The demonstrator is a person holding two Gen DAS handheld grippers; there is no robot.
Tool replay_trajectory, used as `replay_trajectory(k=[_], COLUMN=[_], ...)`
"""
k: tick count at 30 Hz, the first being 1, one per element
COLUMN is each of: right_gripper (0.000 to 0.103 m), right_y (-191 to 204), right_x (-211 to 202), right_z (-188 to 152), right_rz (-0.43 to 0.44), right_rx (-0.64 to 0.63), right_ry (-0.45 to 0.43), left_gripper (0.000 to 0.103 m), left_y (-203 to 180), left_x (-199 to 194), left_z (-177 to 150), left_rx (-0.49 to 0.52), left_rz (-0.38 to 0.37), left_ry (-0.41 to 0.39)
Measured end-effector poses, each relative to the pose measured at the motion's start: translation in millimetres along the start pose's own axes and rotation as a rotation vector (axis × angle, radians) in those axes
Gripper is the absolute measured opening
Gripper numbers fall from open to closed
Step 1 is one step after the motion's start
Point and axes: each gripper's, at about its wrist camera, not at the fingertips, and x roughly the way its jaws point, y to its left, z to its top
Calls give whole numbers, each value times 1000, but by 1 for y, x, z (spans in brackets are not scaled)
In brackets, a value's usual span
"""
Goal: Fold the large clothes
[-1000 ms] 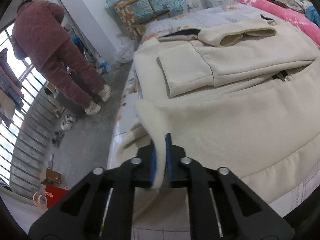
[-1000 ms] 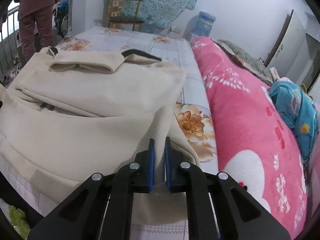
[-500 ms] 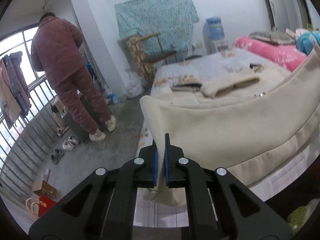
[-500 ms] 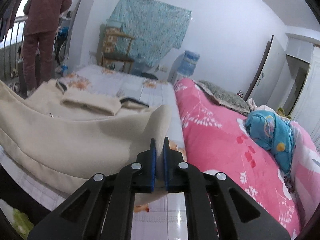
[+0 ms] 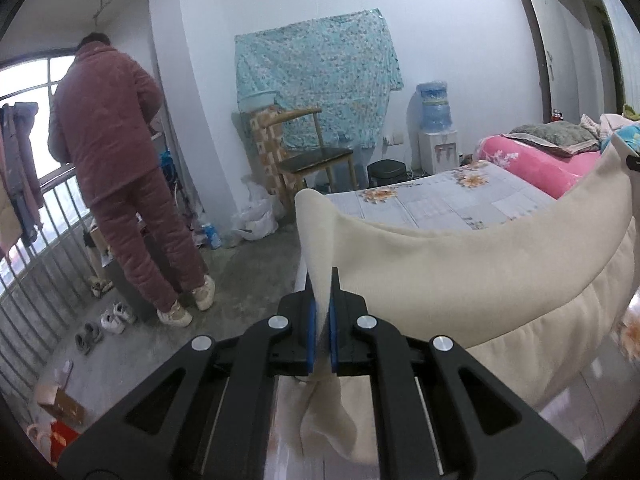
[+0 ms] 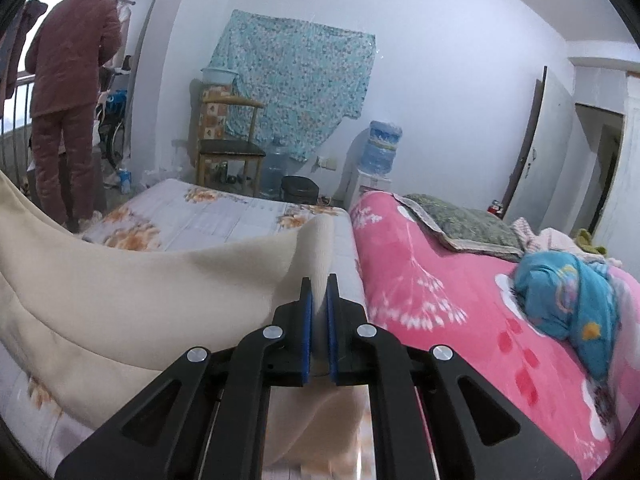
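Observation:
A large cream fleece garment point(image 5: 460, 272) hangs stretched between my two grippers, lifted above the bed. My left gripper point(image 5: 322, 280) is shut on its left hem corner. My right gripper point(image 6: 319, 286) is shut on the other hem corner, and the cloth point(image 6: 132, 280) sags away to the left in the right wrist view. The rest of the garment below the raised edge is hidden behind the cloth.
The bed has a floral quilt point(image 5: 448, 200) point(image 6: 208, 216) and a pink blanket point(image 6: 460, 300) with a blue bundle point(image 6: 568, 296) on the right. A person in maroon point(image 5: 116, 168) stands left by the window rail. A wooden chair point(image 5: 316, 156) and water dispenser point(image 5: 436, 132) stand at the far wall.
Both grippers have risen with the hem, lifting the garment off the bed. The folded sleeves and upper part, seen earlier on the quilt, are now hidden behind the raised cloth.

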Motion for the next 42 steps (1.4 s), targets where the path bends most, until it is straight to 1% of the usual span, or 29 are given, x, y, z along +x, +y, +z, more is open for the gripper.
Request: replay_trajectory(k=[2,4,7,8,9,10,12,15,16,18,20,22,23,24,26,27,28,29,30,32,33,34,35,36,38,39,40,41,42], right_gripper=[6,7,8,12,13,13,13,17,17,17,17,17,17,17,17,17,16,13,13,16,17,17,23,37,56,58,59,63,66], right_y=[-1,1,6,7,9,10,4,-17,-26,-39,-47,-46,-43,-41,-40,-42,-48,-51,-52,-47,-43,-37,-33,-28,-12,-5,7,16,25], right_x=[33,64,128,145,155,164,166,139,123,98,77,62,56,55,65,69,69,68,65,53,47,38,30,24,3,-7,-18,-26,-31], right_z=[10,12,2,-5,-12,-18,-27,-31,-32,-37,-48,-64,-80,-91,-124,-135,-142,-140,-136,-124,-120,-116,-115,-113,-113,-114,-118,-121,-123], right_rz=[24,37,80,83,79,63,38,25,38,86,168,255,298,310,317,312,328,322,283,184,153,150,166,183,228,248,271,280,284], right_rx=[19,30,39,35,28,18,16,62,93,133,163,181,189,193,221,242,282,296,299,251,228,219,221,224,244,250,257,258,256], right_ry=[26,57,190,237,275,309,332,310,299,300,323,369,404,427,521,542,521,523,528,503,491,477,468,457,417,406,397,397,398], left_gripper=[5,5,10,16,18,21,25,26,26,26,26,26,26,26,26,26,26,26,26,30,31,34,39,41,56,61,72,82,86], left_y=[-5,-7,-22,-24,-25,-27,-17,4,13,9,5,3,0,-1,-9,-8,-5,-3,-1,-2,-5,-6,-7,-9,-21,-28,-35,-44,-52], left_x=[35,80,139,161,180,190,199,177,166,144,124,112,109,109,115,117,115,115,114,104,97,87,79,70,51,37,24,14,3], left_z=[9,11,3,-6,-13,-21,-26,-25,-24,-26,-37,-54,-67,-79,-102,-110,-111,-109,-106,-99,-96,-93,-94,-94,-93,-95,-97,-98,-102], left_rx=[10,-2,-21,-21,-8,0,-3,-81,-106,-139,-191,-272,-301,-309,-271,-275,-289,-287,-282,-252,-233,-224,-222,-218,-194,-180,-168,-166,-166], left_rz=[-14,-42,-72,-103,-99,-74,-57,-75,-98,-163,-282,-409,-448,-454,-400,-395,-397,-384,-368,-309,-288,-281,-282,-285,-287,-285,-283,-276,-263], left_ry=[38,112,245,311,369,399,407,356,337,323,350,412,446,479,531,527,512,520,519,485,462,441,431,421,402,390,373,362,353])
